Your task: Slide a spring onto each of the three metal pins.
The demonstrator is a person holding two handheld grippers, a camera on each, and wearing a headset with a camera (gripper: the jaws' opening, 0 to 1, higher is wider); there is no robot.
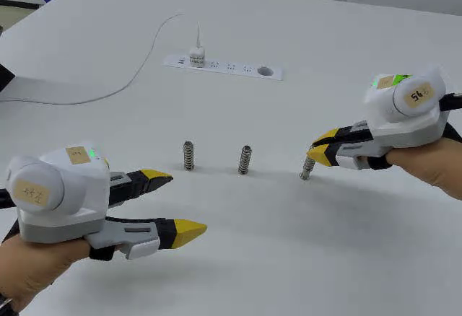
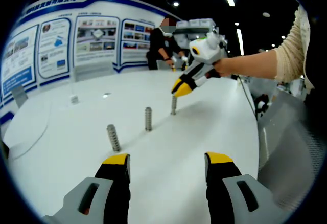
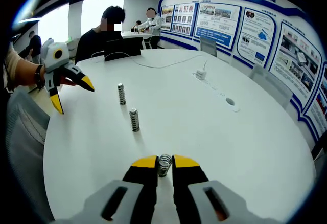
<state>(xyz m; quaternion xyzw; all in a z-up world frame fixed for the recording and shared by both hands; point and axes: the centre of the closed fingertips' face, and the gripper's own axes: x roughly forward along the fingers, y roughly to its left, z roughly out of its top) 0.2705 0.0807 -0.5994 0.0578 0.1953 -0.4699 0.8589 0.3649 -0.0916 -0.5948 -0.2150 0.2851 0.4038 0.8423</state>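
Jaws of the grey, yellow-tipped right gripper [image 1: 321, 148] are pinching the tilted rightmost coiled metal spring [image 1: 308, 168] on the white table [image 1: 303, 251], while the left gripper [image 1: 188, 202] is hovering wide open near two upright springs [image 1: 188, 155] [image 1: 245, 159].

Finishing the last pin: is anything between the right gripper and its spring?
Nothing visible stands between them. The right gripper has its jaws closed around the third spring. The middle spring and the leftmost spring stand apart to one side, and the left gripper, open, hangs well clear.
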